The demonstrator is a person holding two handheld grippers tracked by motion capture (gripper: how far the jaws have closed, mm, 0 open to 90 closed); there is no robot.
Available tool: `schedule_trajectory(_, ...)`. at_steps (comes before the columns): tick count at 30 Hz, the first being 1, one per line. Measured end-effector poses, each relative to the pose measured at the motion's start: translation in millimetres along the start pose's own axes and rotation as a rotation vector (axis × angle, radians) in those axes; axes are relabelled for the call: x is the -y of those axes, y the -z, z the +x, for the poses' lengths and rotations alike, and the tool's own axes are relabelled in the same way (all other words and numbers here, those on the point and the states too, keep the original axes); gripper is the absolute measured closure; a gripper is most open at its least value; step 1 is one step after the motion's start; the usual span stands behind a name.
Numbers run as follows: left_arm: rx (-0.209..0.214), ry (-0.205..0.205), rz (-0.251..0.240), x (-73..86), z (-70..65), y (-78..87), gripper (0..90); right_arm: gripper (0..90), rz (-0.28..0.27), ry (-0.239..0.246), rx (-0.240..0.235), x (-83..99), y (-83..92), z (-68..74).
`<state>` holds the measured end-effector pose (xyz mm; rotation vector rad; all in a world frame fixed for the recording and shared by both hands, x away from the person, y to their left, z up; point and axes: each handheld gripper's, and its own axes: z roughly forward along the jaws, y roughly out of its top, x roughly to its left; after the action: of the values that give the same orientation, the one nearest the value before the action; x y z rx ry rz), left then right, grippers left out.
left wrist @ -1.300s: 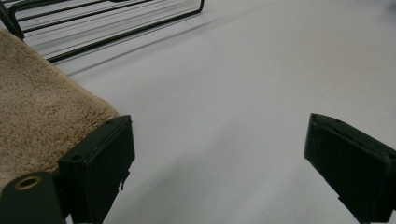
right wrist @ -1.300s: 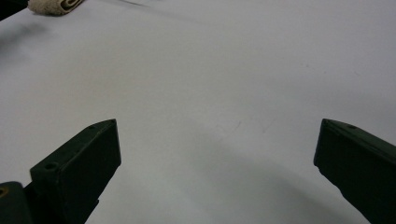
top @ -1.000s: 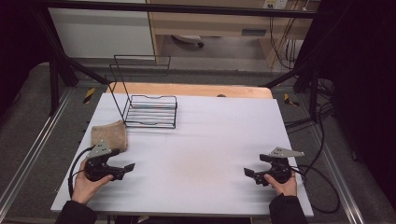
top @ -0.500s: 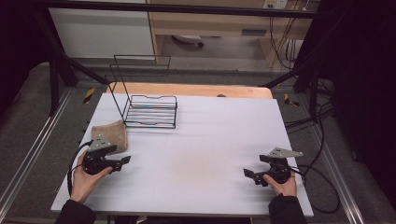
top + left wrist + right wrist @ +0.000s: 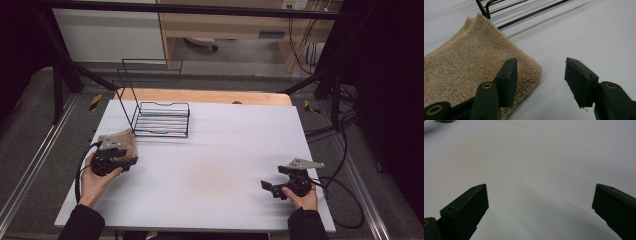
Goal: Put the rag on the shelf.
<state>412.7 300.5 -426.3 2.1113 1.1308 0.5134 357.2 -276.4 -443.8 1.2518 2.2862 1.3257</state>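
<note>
The bench (image 5: 210,165) carries a plain white top sheet, with a strip of bare wood (image 5: 200,96) exposed along its far edge. A black metal frame (image 5: 65,60) surrounds the bench, and grey floor lies on both sides. Beyond the far edge stand a white panel (image 5: 107,35) and a wooden cabinet (image 5: 225,25); black cables (image 5: 345,130) hang and trail at the right. No readable writing is visible. A black wire rack (image 5: 160,117) stands on the far-left part of the sheet. A folded beige towel (image 5: 469,70) lies just in front of the rack's near-left corner. The left claw (image 5: 540,80) is released, one jaw over the towel's corner and the other over bare sheet. The right claw (image 5: 539,205) is released wide above bare sheet at the near right, well apart from the towel.
</note>
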Motion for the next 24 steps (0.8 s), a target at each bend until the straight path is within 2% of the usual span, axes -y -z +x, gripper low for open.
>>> schedule_trajectory(3, -0.001, -0.002, 0.016, 0.9, 2.0, -7.2, 47.5, 1.1, -0.002, 0.001, 0.000, 0.2, 0.0, -0.7)
schedule_trajectory(6, -0.018, -0.021, 0.020, 0.8, 3.5, -12.7, 51.7, 1.1, 0.000, -0.004, 0.001, 0.5, -0.1, -0.6)
schedule_trajectory(9, -0.027, -0.018, 0.031, 2.4, 6.3, -18.1, 56.5, 1.1, 0.000, -0.003, 0.002, 0.3, 0.1, -0.8)
schedule_trajectory(13, -0.038, -0.022, 0.036, 2.4, 6.6, -18.4, 61.4, 1.1, -0.001, -0.003, 0.003, 0.2, 0.1, -1.1)
schedule_trajectory(17, -0.057, -0.018, 0.042, 2.4, 7.4, -20.6, 67.5, 1.1, -0.001, -0.004, 0.001, 0.0, 0.4, -1.1)
schedule_trajectory(24, -0.055, 0.011, 0.043, 1.3, 10.8, -22.2, 80.4, 1.3, 0.001, -0.002, 0.002, 0.0, 0.3, -1.4)
